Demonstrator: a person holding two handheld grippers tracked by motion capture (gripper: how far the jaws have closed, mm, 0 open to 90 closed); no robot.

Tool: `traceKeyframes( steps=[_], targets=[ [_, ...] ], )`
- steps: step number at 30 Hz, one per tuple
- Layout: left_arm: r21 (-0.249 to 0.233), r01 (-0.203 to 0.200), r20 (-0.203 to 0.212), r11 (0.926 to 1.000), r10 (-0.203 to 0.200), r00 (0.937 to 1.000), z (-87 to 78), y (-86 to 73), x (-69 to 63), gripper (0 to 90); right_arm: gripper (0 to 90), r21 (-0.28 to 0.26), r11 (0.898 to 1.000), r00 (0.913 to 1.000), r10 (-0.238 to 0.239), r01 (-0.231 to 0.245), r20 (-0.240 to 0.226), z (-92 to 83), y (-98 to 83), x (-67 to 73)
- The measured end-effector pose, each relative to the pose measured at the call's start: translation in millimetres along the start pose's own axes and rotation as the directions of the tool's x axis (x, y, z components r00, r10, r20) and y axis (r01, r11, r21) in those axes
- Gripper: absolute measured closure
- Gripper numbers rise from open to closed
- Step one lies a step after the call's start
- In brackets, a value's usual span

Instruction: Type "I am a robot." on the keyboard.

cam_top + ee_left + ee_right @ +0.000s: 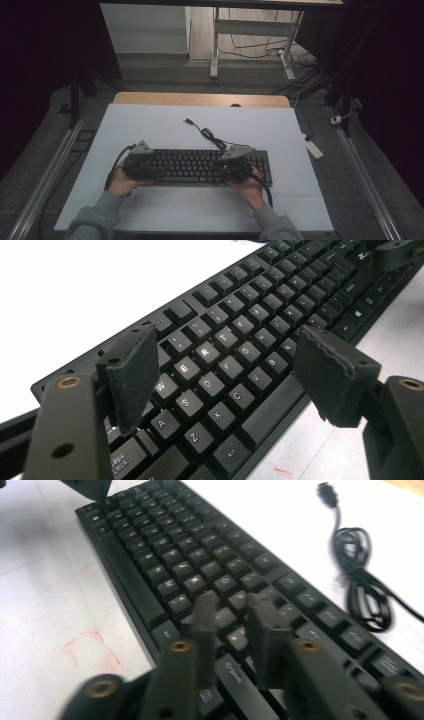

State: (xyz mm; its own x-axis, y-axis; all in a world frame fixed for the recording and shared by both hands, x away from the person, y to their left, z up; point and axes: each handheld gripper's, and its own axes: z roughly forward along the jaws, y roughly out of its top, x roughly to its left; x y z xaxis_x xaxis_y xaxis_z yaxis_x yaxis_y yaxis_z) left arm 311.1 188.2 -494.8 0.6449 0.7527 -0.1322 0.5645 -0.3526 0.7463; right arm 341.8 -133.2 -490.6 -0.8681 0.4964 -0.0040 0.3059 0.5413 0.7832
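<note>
The black keyboard (207, 166) lies flat on the white desk (150, 130), lengthwise and parallel to the near edge, somewhat nearer that edge than the far one and a little right of the middle. It looks like a stiff plastic slab, long and fairly light, so it should lift or slide as one piece without sagging; the keycaps are loose, springy parts that give under pressure and would make a poor hold, whereas the plain rims along the long sides and the short ends offer firm, flat faces for a grip. Its cable (207, 134) runs off the far right part of the keyboard in a loose coil toward the far edge, ending in a plug (327, 490); it will drag along and could snag if the board is moved. The left gripper (225, 370) hovers over the letter keys at the keyboard's left end with its jaws spread wide, nothing between the pads. The right gripper (230, 610) hangs over the keys at the right part, its jaws drawn close to a narrow gap, with no key or edge pinched that I can make out.
</note>
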Motion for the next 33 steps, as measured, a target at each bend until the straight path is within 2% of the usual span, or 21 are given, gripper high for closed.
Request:
traceKeyframes(
  steps=[3, 11, 16, 27, 30, 33],
  targets=[
    [0.002, -0.003, 0.001, 1.0000, 0.003, 1.0000, 0.2, 0.0, -0.1, 26.7, 89.4, 0.023, 1.000, 0.9995, -0.007, 0.007, -0.030, 8.0, 2.0, 1.2],
    [0.010, -0.003, 0.000, 0.9999, 0.003, 1.0000, 0.8, -0.5, 0.3, 26.5, 89.5, 0.060, 0.998, 0.9976, -0.014, 0.018, -0.067, 29.3, 8.7, 8.3],
    [0.008, -0.002, -0.001, 1.0000, 0.002, 1.0000, 0.5, -1.0, 0.7, 26.4, 89.4, 0.094, 0.995, 0.9980, -0.020, 0.025, -0.060, 38.1, 8.0, 10.2],
    [0.015, -0.005, 0.001, 0.9999, 0.005, 1.0000, 1.6, -1.5, 0.5, 26.2, 89.5, 0.123, 0.992, 0.9981, -0.011, 0.019, -0.060, 42.7, 4.5, 9.7],
    [0.018, -0.007, 0.000, 0.9998, 0.007, 1.0000, 1.9, -1.5, 0.4, 26.0, 89.5, 0.115, 0.993, 0.9981, -0.009, 0.016, -0.061, 42.9, 4.0, 9.9],
    [0.014, -0.003, -0.002, 0.9999, 0.003, 1.0000, 1.5, -1.5, 0.7, 26.0, 89.4, 0.089, 0.995, 0.9982, -0.029, 0.034, -0.052, 38.1, 6.4, 10.9]
  ],
)
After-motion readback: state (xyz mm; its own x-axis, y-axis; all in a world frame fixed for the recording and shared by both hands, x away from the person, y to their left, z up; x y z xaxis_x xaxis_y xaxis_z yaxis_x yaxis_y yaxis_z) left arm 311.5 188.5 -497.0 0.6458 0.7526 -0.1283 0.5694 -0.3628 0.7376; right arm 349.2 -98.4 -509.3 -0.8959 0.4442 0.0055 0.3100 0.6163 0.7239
